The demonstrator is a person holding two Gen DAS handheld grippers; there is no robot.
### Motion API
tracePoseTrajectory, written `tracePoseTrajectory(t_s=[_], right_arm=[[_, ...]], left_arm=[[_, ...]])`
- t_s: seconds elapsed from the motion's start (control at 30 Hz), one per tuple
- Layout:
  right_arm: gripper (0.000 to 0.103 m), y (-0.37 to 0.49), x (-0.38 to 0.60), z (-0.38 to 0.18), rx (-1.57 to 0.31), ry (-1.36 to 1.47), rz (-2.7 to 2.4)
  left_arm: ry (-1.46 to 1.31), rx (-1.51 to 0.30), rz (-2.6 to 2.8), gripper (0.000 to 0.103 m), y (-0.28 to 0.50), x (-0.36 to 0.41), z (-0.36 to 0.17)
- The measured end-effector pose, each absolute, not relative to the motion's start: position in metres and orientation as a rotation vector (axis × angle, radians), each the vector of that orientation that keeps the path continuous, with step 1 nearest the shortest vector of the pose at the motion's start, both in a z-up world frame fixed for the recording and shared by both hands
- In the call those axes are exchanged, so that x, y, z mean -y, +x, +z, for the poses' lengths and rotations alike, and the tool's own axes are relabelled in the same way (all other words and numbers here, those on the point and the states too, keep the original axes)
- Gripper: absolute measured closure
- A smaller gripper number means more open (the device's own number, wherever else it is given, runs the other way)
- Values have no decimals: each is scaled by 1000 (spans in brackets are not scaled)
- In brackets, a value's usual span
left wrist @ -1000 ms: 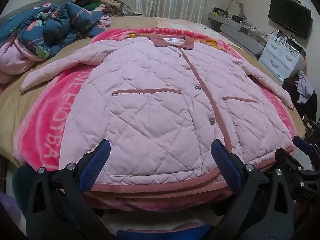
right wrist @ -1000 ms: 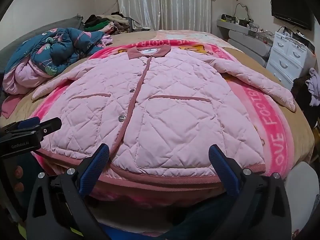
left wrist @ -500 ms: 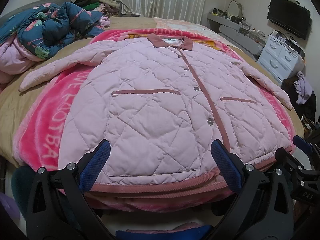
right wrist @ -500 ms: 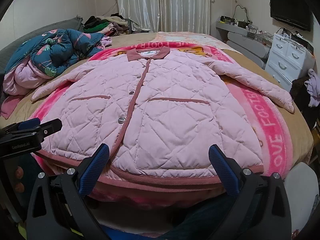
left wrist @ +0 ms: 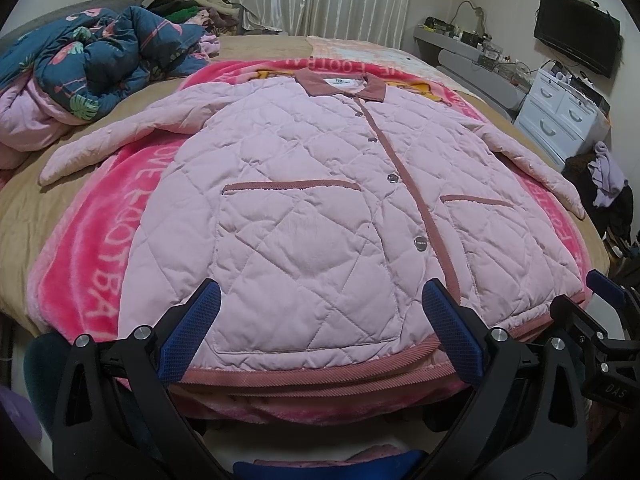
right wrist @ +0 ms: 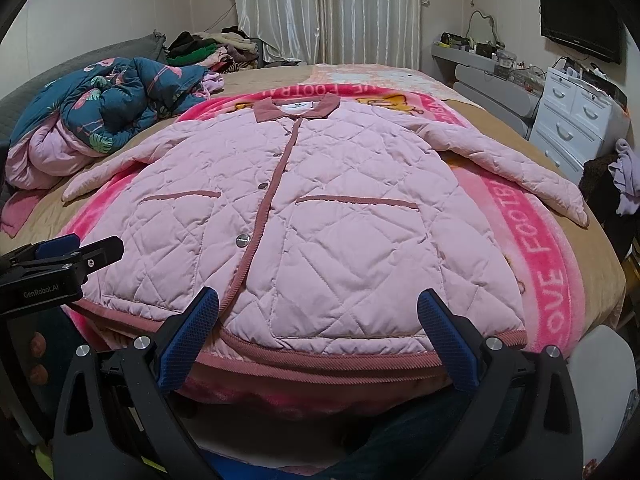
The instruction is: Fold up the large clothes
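Observation:
A pink quilted jacket (left wrist: 320, 208) with a dusty-rose collar, placket and hem lies flat and buttoned on a bright pink blanket (left wrist: 92, 264), sleeves spread out to both sides. It also shows in the right wrist view (right wrist: 340, 224). My left gripper (left wrist: 320, 336) is open and empty, just in front of the hem's left half. My right gripper (right wrist: 318, 338) is open and empty, just in front of the hem's right half. Each gripper shows at the edge of the other's view.
A crumpled blue flamingo-print duvet (left wrist: 92, 64) lies at the bed's far left. A clothes pile (right wrist: 216, 48) sits at the head. White drawers (right wrist: 576, 120) and a wall TV (right wrist: 580, 12) stand to the right. The bed's near edge (right wrist: 304, 396) is right below the hem.
Both grippers have risen slightly; the jacket sits a little lower in both views. The jacket has not moved and both grippers stay open.

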State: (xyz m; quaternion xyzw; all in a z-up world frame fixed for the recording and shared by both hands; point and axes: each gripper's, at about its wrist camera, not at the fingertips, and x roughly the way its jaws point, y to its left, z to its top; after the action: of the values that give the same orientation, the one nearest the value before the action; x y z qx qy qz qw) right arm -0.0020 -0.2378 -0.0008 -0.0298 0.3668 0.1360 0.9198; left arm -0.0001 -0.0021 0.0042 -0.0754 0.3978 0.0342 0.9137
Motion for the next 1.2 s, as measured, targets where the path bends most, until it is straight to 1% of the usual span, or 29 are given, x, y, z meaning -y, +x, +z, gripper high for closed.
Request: tracePoseTrajectory(t_s=[0.93,1.2], right_arm=[[4,1,239,-3,-763,-58,272],[4,16,239,4,-761,-46,271]], left_arm=[[-138,-817,69,9,4,4,10],[-125,-825,62,9,19,5,12]])
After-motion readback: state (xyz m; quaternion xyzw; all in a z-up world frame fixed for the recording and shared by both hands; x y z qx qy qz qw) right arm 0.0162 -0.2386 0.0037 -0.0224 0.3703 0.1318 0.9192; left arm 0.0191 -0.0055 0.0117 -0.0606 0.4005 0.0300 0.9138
